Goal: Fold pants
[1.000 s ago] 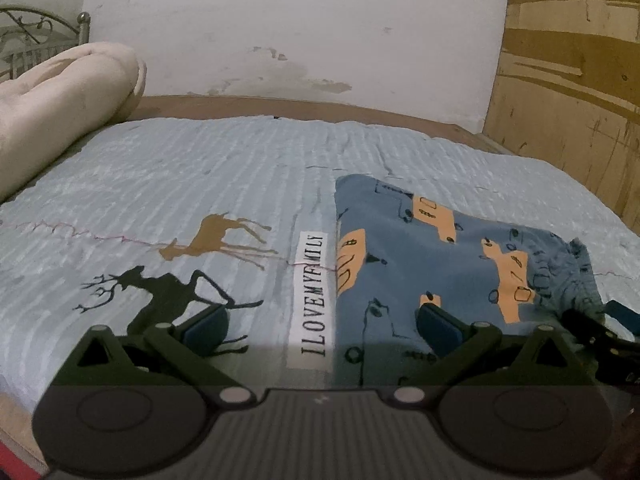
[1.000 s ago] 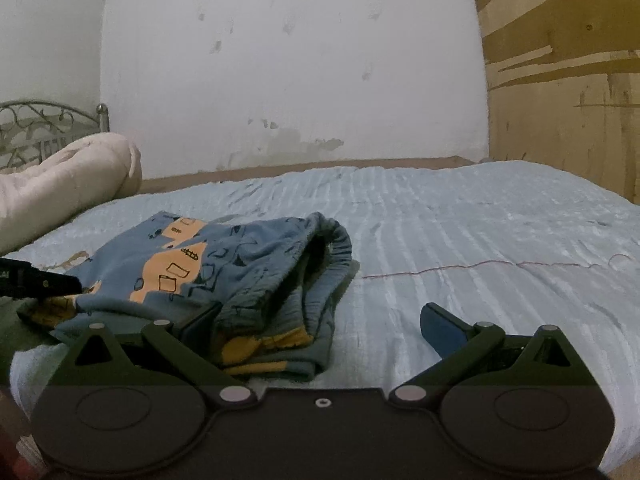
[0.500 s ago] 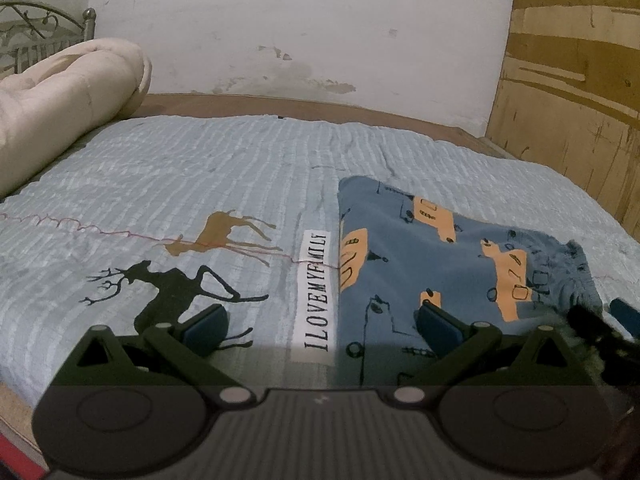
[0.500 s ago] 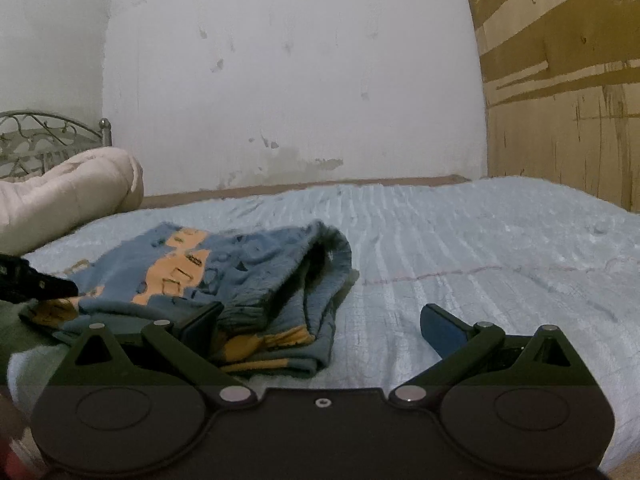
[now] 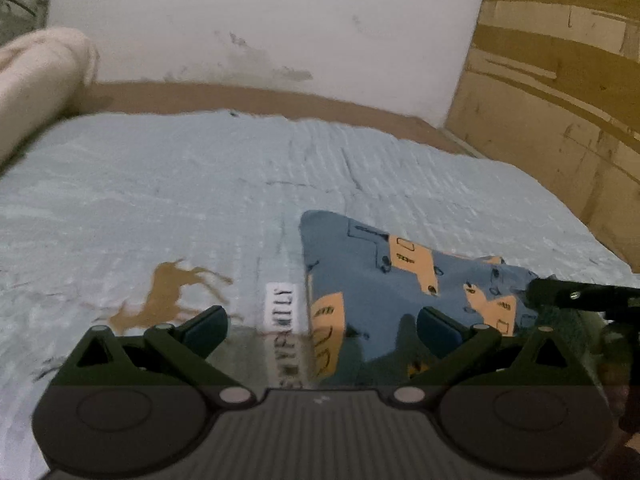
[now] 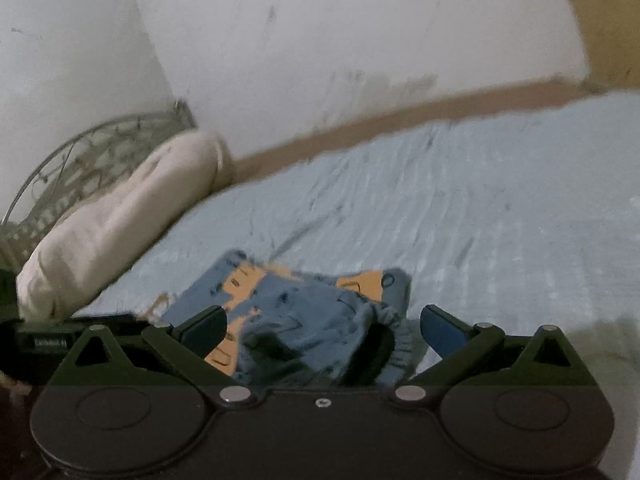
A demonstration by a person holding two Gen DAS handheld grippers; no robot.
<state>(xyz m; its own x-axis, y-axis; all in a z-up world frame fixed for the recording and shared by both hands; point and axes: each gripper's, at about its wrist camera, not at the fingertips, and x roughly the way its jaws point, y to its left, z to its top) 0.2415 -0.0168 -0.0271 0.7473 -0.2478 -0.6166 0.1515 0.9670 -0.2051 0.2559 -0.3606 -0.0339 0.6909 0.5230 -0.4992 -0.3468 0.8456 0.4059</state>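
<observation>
In the left wrist view, the left gripper (image 5: 322, 330) is spread wide with nothing between its two blue fingers. It sits low over a light blue bed cover (image 5: 180, 192). The pants (image 5: 384, 288) are blue with orange shapes, and they lie folded on the cover, ahead and to the right. The right finger is over the near part of the pants, and the left finger is over a brown deer picture (image 5: 168, 296) on the cover. A white label with letters (image 5: 286, 312) sits between the deer and the left edge of the pants. The right gripper (image 5: 576, 296) pokes in from the right side, at the far right edge of the pants. A rolled cream blanket (image 5: 36, 80) lies at the far left, and a wooden board (image 5: 560, 100) stands on the right. In the right wrist view, the right gripper (image 6: 324, 330) is also spread wide and grips nothing. The pants (image 6: 308, 312) lie right in front, and their bunched stretchy edge sits between the two fingers. The cream blanket (image 6: 120, 220) is at the left, with a metal bed frame (image 6: 80, 160) behind it. The picture is blurry.
</observation>
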